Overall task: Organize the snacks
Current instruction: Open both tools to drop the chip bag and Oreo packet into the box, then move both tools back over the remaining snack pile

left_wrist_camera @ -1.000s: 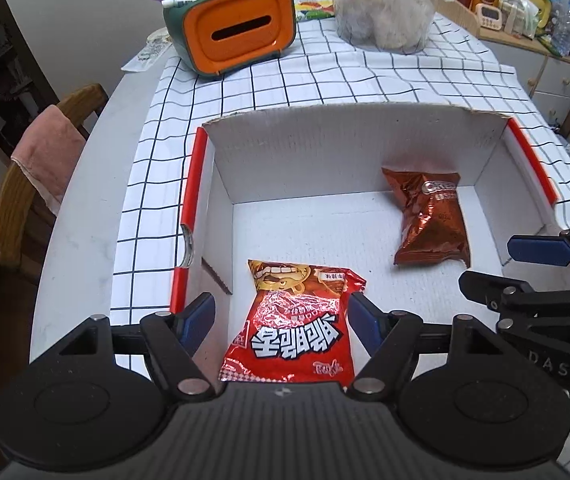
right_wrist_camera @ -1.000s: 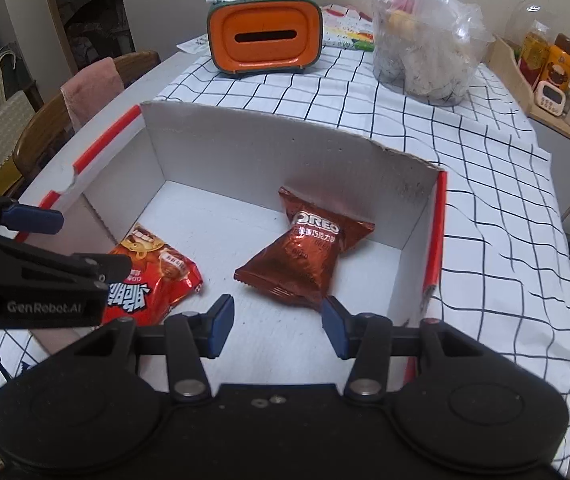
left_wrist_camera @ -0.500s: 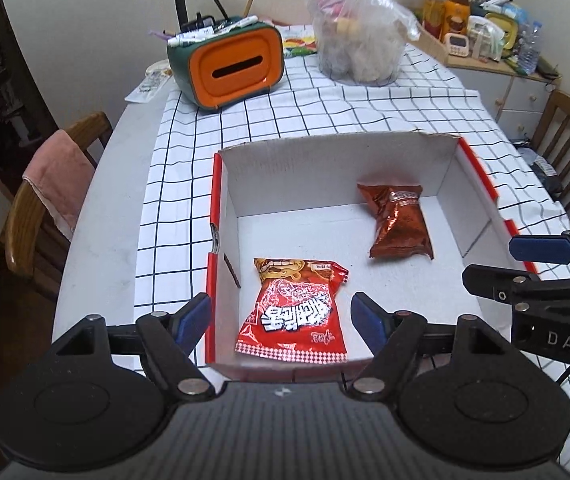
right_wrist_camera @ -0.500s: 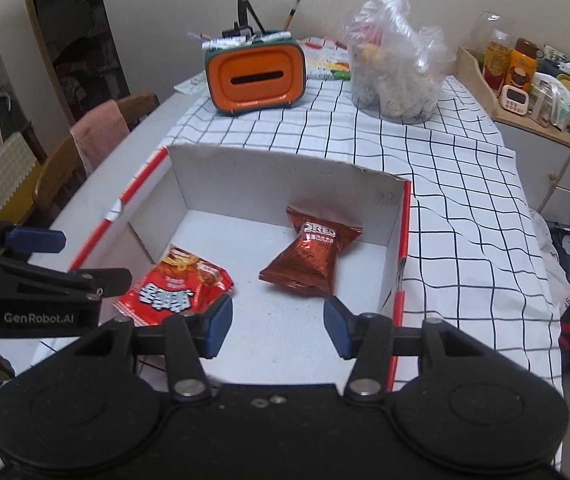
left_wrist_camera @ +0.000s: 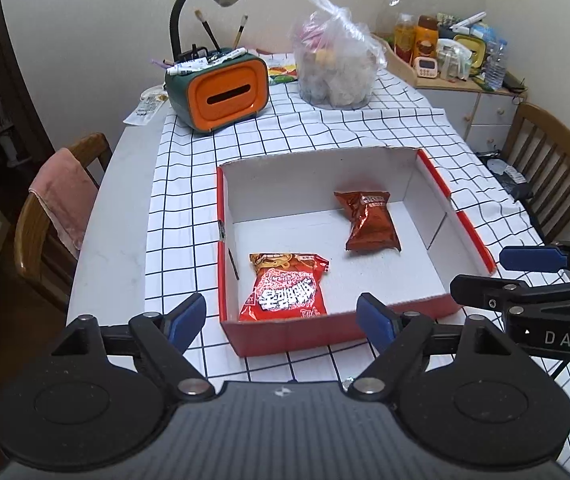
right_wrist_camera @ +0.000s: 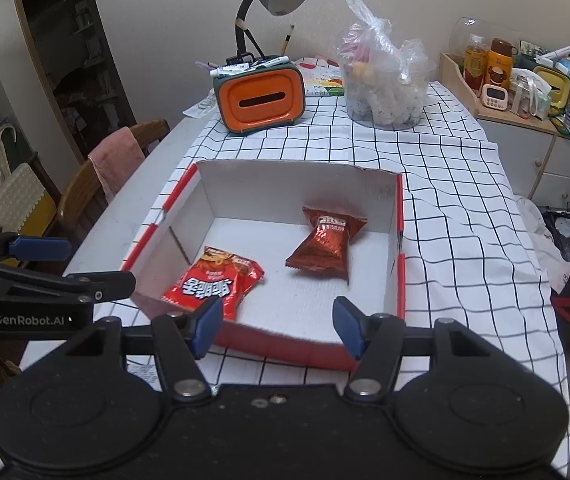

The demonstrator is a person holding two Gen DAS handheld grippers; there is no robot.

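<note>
Your left gripper (left_wrist_camera: 281,316) and right gripper (right_wrist_camera: 275,326) have just been opening, both empty; the red snack bag (left_wrist_camera: 285,286) and brown Oreo bag (left_wrist_camera: 369,220) lie apart in the box (left_wrist_camera: 325,336).

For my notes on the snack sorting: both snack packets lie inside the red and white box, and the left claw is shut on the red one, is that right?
Not quite. The left claw is open and holds nothing, as the left wrist view shows. The red packet and the brown packet do both lie inside the box.
</note>
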